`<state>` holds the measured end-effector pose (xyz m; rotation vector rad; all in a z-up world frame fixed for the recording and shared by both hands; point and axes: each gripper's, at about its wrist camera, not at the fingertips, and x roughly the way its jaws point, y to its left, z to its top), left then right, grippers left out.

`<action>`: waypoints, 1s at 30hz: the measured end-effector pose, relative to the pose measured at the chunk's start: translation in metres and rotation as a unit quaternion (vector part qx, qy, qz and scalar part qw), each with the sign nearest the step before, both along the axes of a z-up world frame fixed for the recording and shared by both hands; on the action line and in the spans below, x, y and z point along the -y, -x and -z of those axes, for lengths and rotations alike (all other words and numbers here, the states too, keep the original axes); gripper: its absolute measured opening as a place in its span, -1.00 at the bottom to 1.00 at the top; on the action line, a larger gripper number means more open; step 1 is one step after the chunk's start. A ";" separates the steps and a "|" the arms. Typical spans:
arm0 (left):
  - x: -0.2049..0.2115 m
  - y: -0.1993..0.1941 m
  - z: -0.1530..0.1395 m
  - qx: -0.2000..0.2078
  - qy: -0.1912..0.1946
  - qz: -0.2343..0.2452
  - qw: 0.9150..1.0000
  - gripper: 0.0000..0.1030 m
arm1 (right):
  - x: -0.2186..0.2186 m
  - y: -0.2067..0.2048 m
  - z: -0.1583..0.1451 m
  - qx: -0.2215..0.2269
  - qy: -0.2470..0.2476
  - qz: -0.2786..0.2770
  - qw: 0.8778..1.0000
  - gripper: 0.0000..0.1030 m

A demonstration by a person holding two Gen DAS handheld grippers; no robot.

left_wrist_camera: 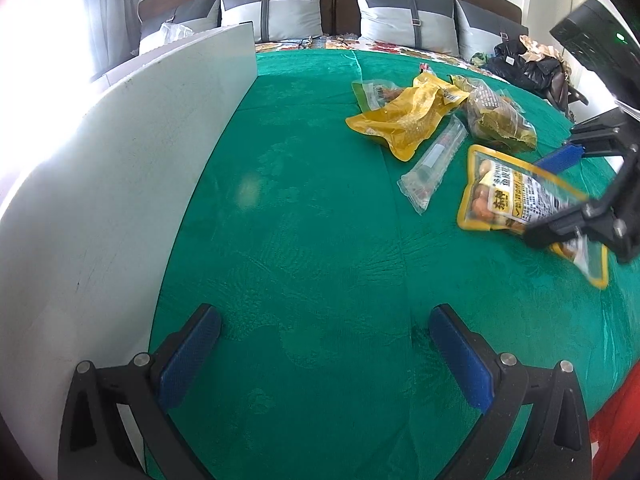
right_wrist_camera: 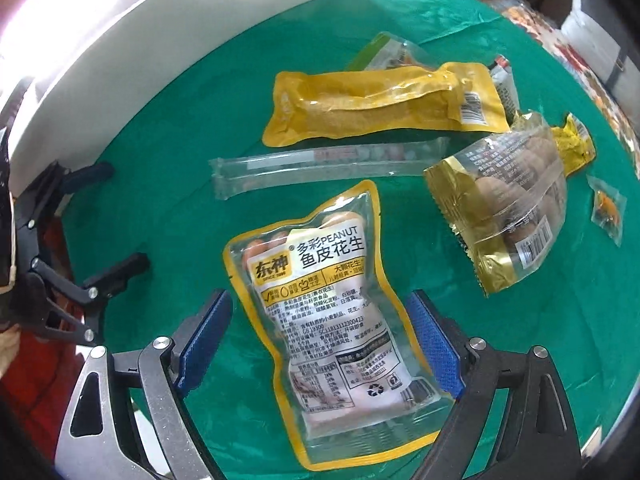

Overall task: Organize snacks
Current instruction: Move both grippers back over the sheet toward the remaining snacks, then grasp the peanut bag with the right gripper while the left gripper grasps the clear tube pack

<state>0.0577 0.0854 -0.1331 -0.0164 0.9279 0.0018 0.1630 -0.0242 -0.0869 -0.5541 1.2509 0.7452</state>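
Note:
A peanut bag [right_wrist_camera: 320, 320] with a yellow border lies flat on the green cloth [right_wrist_camera: 192, 128], also seen in the left wrist view as peanut bag [left_wrist_camera: 516, 196]. My right gripper [right_wrist_camera: 320, 340] points down over it and is open. The bag sits between the blue pads with a gap on each side. Beyond it lie a long clear pack [right_wrist_camera: 328, 164], a yellow pack [right_wrist_camera: 380, 104] and a gold bag of round snacks [right_wrist_camera: 512, 208]. My left gripper [left_wrist_camera: 324, 344] is open over bare cloth, with nothing between its fingers.
A tall white panel [left_wrist_camera: 120, 160] stands along the left edge of the cloth. A small clear packet [right_wrist_camera: 608, 208] lies far right. Grey pillows [left_wrist_camera: 276, 8] and a dark heap of bags [left_wrist_camera: 524, 64] sit at the head of the bed.

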 end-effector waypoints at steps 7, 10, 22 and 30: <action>-0.001 0.001 0.000 0.002 0.000 0.001 1.000 1.00 | -0.015 0.028 0.016 0.018 0.067 -0.067 0.995 0.71; -0.001 0.002 0.000 0.004 0.000 0.002 1.000 1.00 | -0.003 0.017 0.016 -0.017 0.040 -0.004 0.999 0.60; -0.002 0.003 0.000 0.010 0.000 -0.002 1.000 1.00 | 0.140 0.080 -0.004 0.125 -0.066 0.289 0.947 0.17; 0.004 -0.024 -0.022 -0.025 0.074 0.030 0.996 0.85 | 0.179 0.112 -0.001 0.162 -0.119 0.366 0.909 0.19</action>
